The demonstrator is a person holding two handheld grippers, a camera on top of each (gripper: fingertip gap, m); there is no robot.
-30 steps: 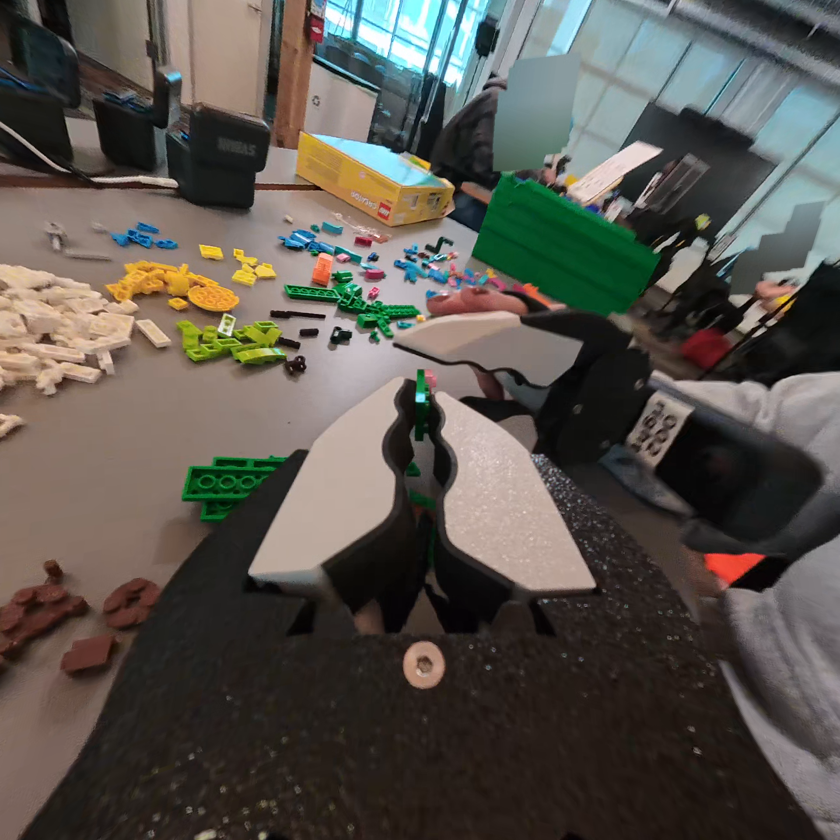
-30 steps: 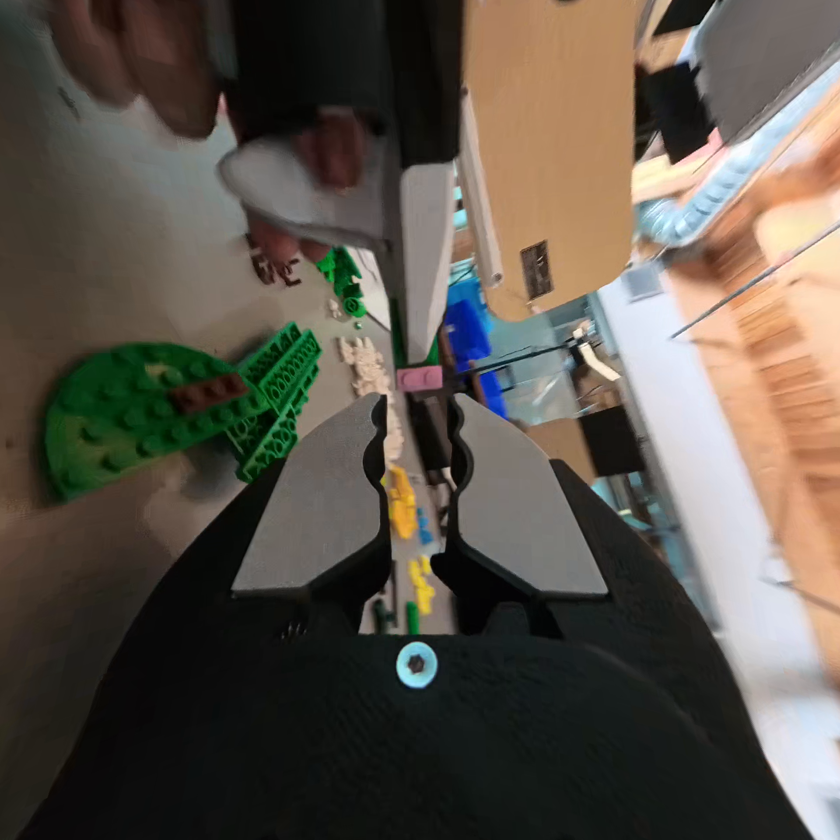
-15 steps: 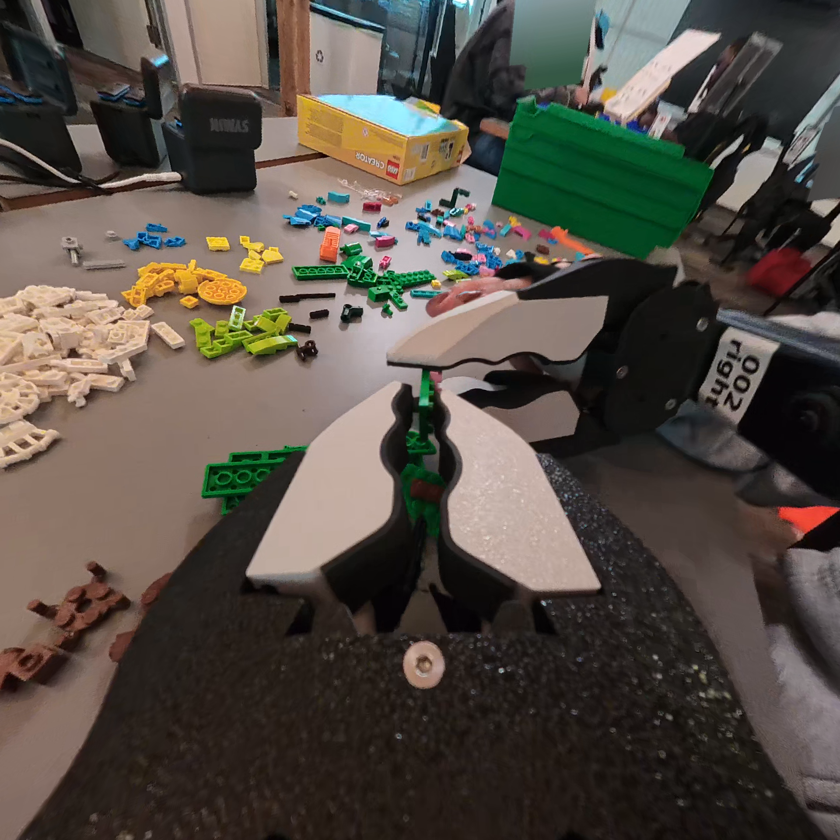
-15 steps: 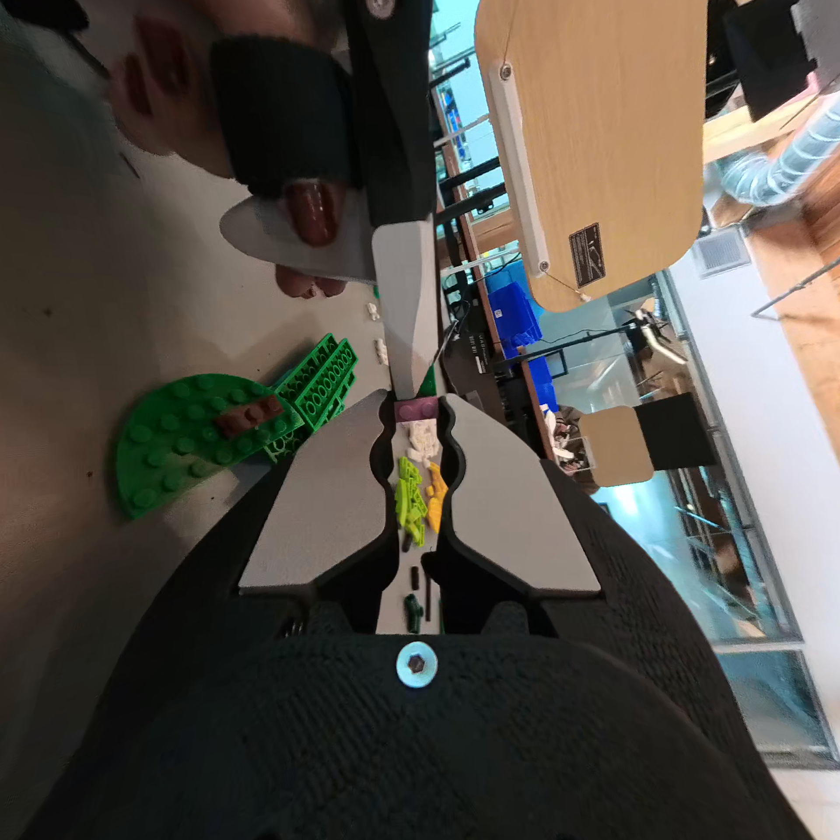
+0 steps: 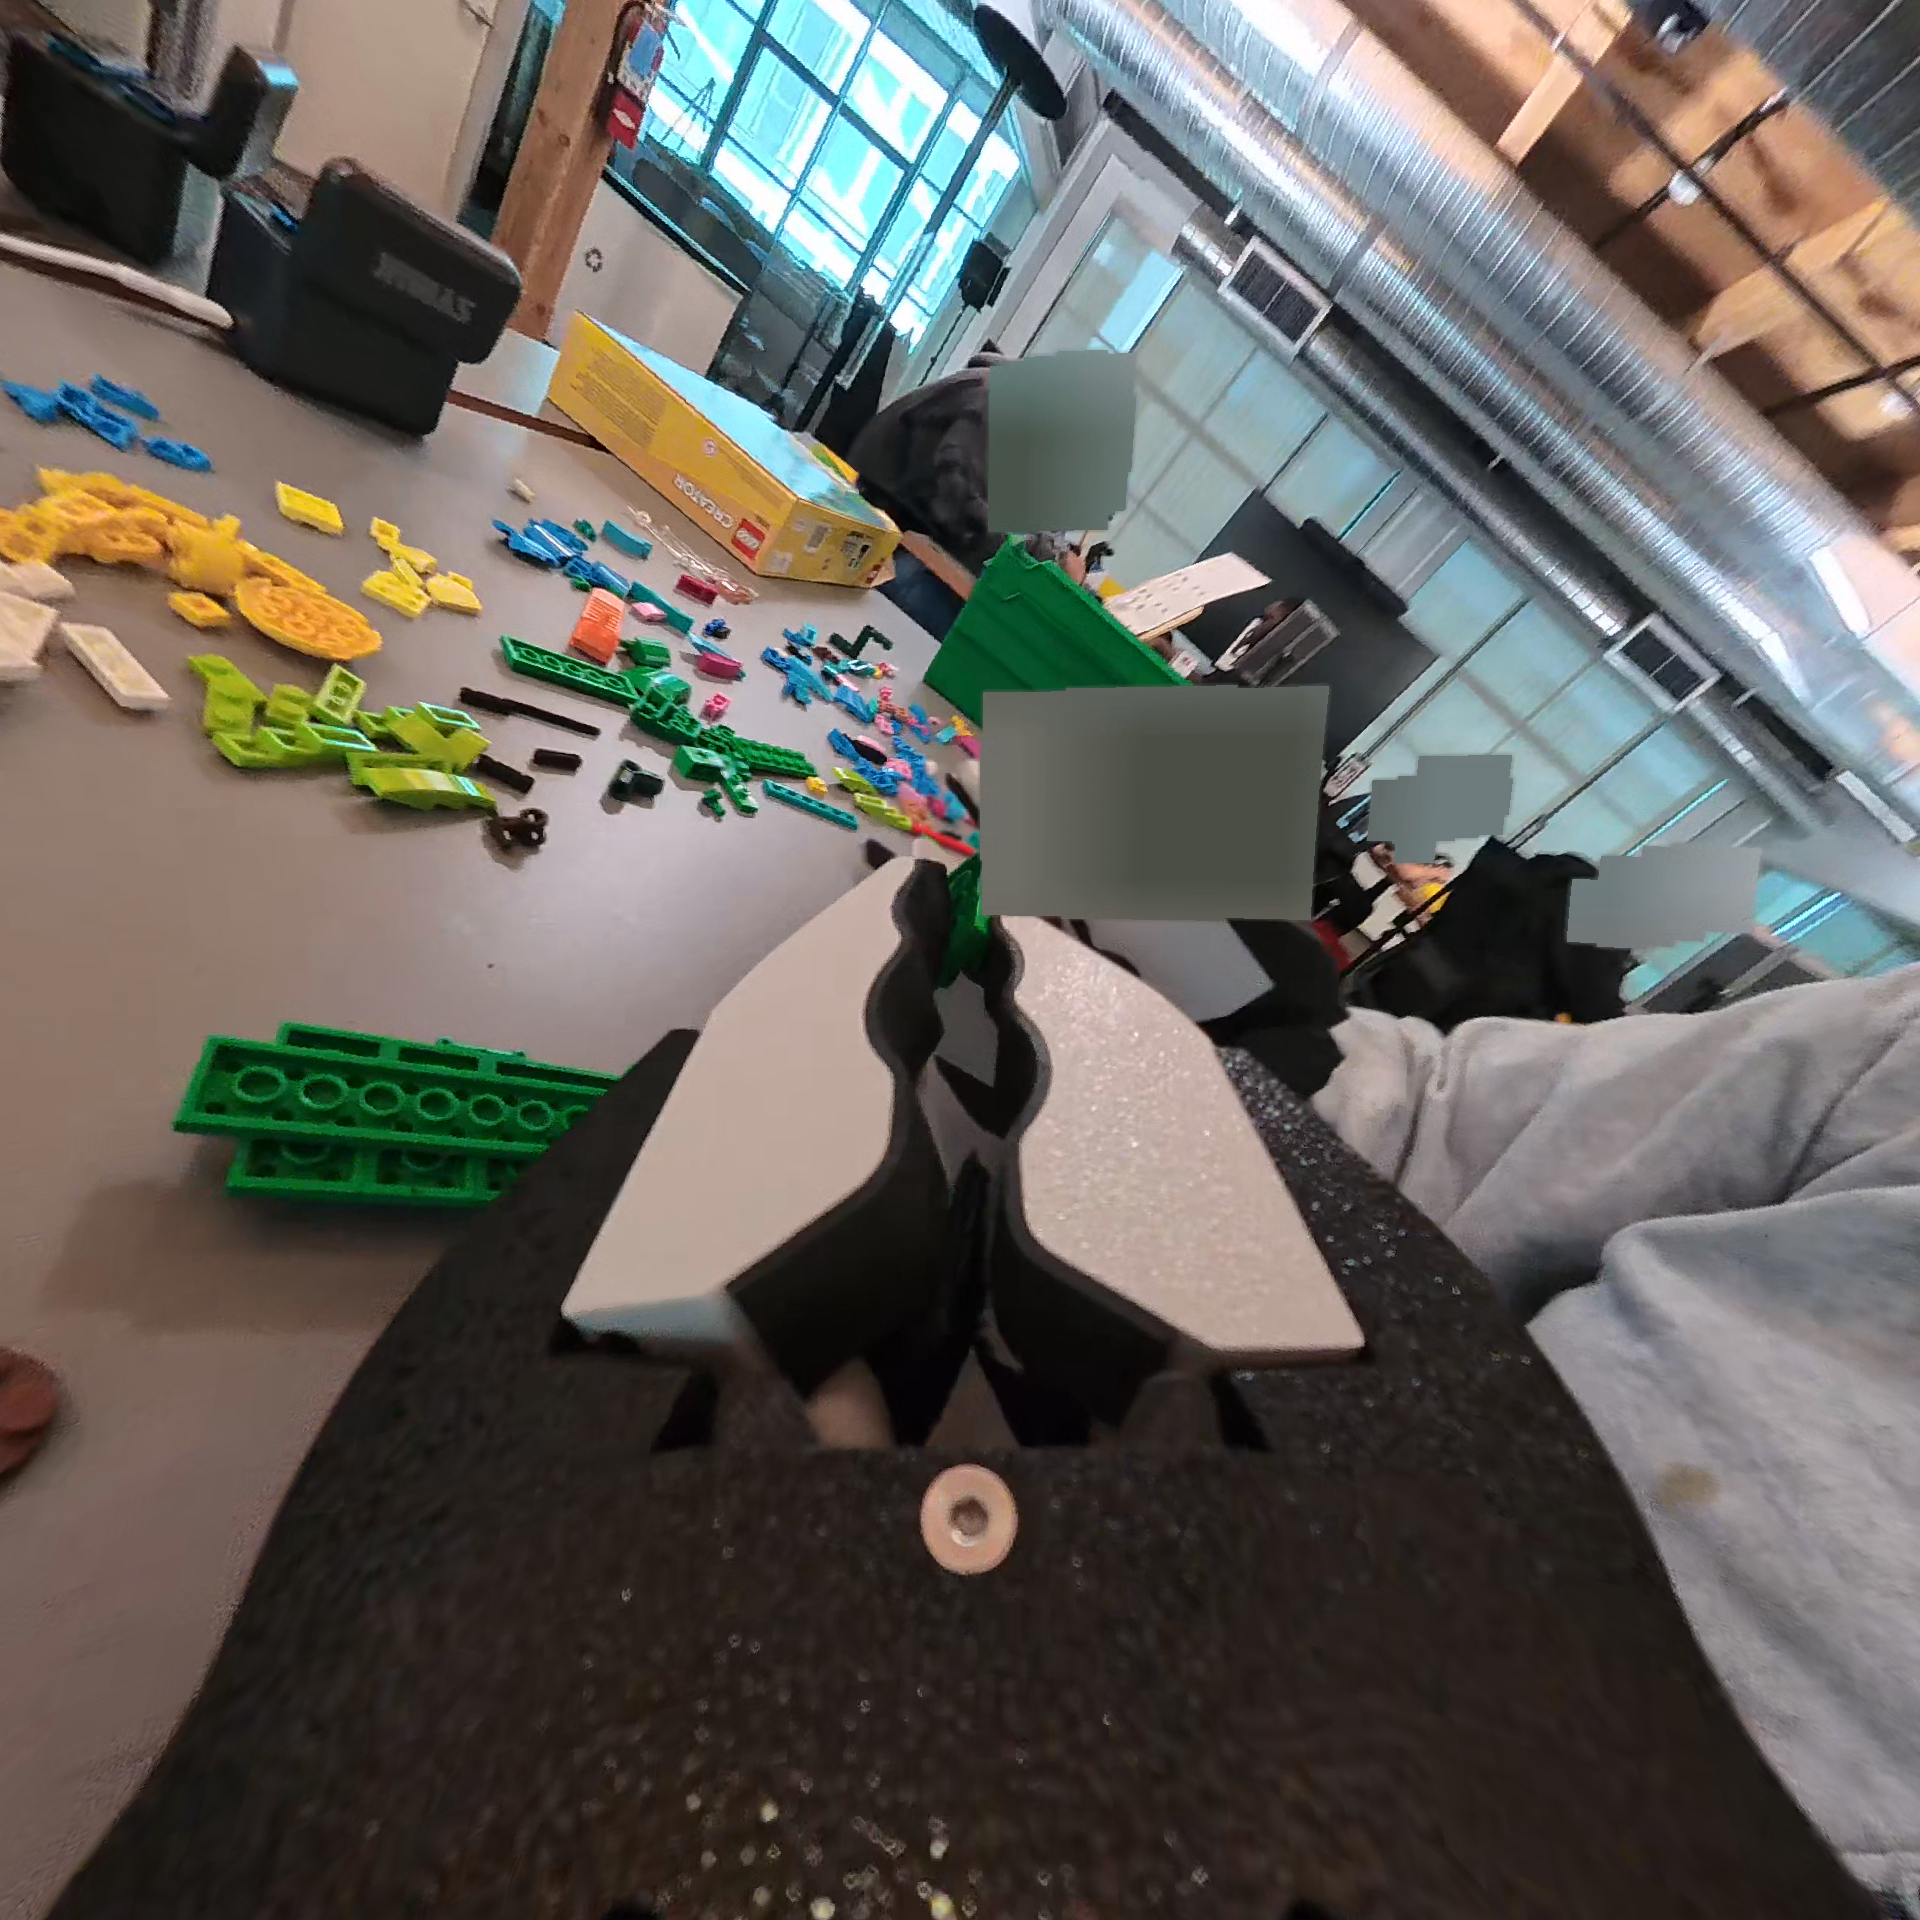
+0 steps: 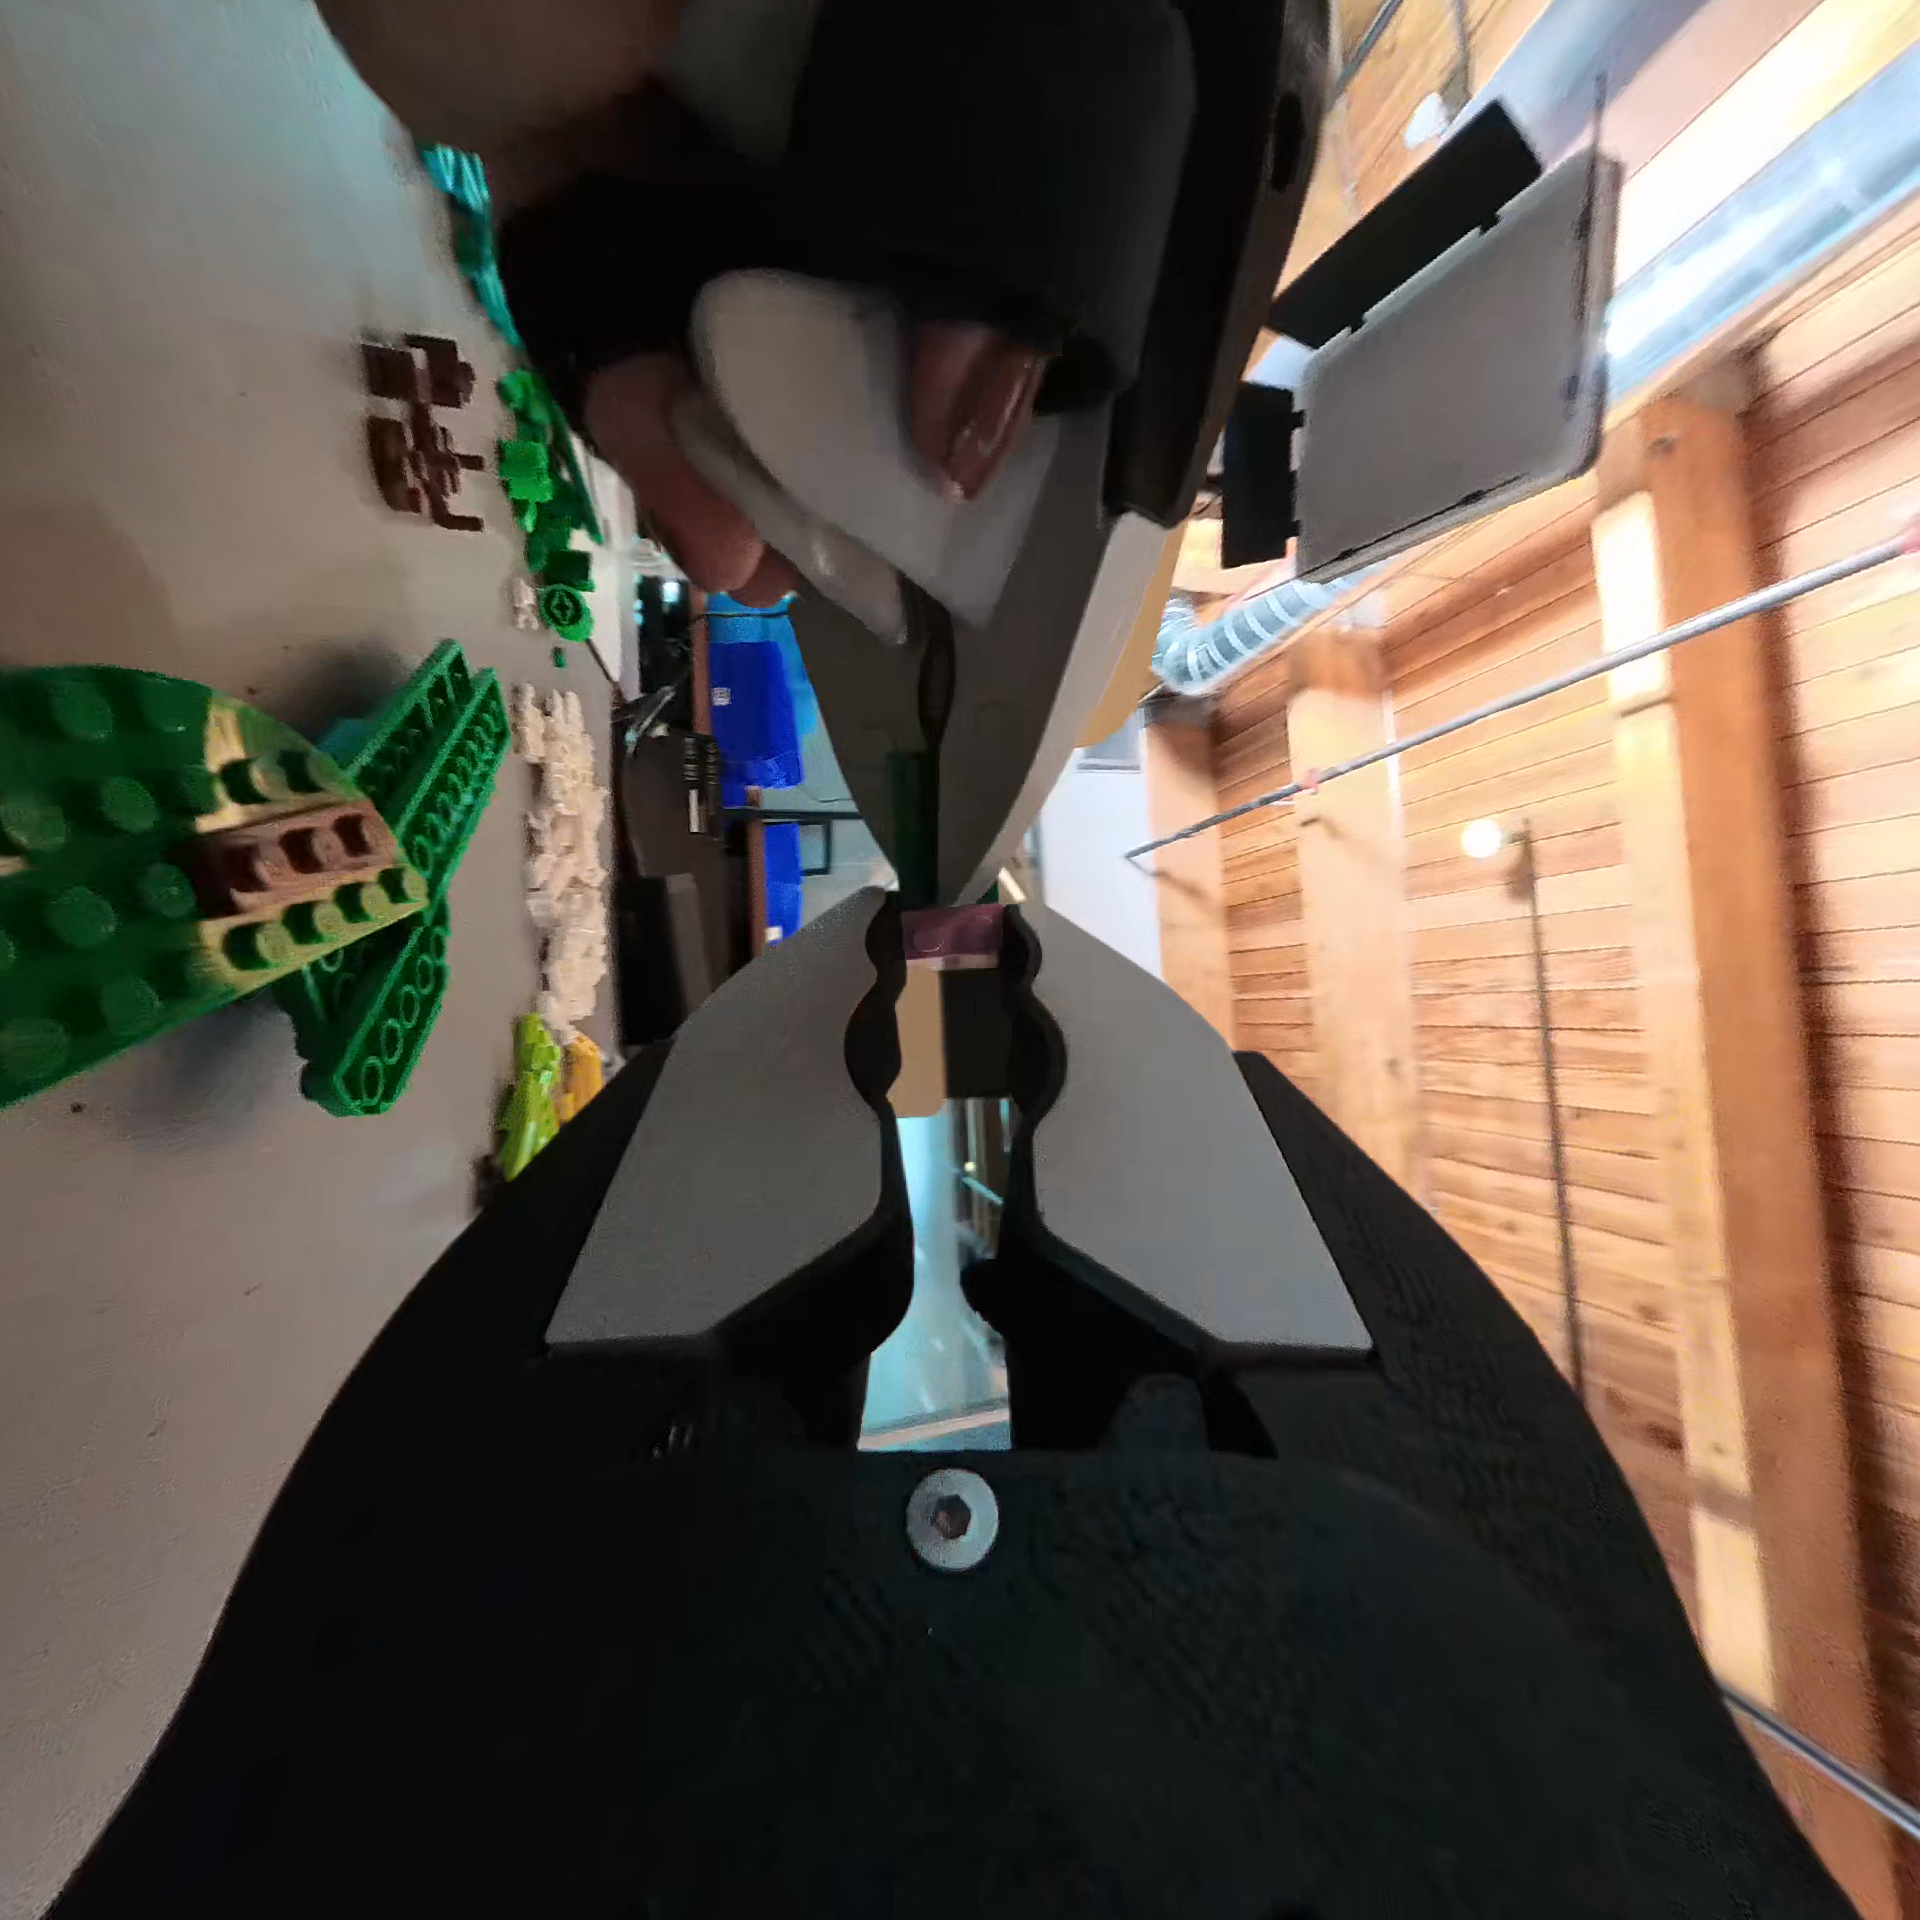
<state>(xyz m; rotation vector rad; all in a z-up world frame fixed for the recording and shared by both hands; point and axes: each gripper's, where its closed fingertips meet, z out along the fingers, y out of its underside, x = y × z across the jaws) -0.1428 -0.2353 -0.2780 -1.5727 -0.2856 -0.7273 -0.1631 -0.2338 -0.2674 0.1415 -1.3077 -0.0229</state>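
Observation:
My left gripper [image 5: 961, 914] is shut on a thin green piece [image 5: 968, 935] that stands up between its fingertips, above the grey table [image 5: 416, 935]. My right gripper [image 6: 948, 930] is shut on a small purple-pink brick [image 6: 951, 928] at its very tips. In the right wrist view the left gripper's fingers [image 6: 1039, 727] point down at that brick, and the green piece [image 6: 912, 821] meets it end on. In the left wrist view a mosaic patch hides most of the right gripper; only a white finger [image 5: 1174, 966] shows.
A green half-round plate [image 6: 104, 935] with a brown brick [image 6: 291, 852] on it lies on the table beside long green plates [image 5: 384, 1101]. Lime [image 5: 343, 738], yellow [image 5: 301, 623] and blue pieces, a yellow box [image 5: 717, 468], a green bin [image 5: 1039, 634] and black cases [image 5: 364, 291] lie farther off. Only a small space, under 4 cm, lies between the two pairs of fingers.
The right pads closed on the purple-pink brick at the tip of the green piece and stay shut on it. Both grippers have since tilted and risen together above the table.

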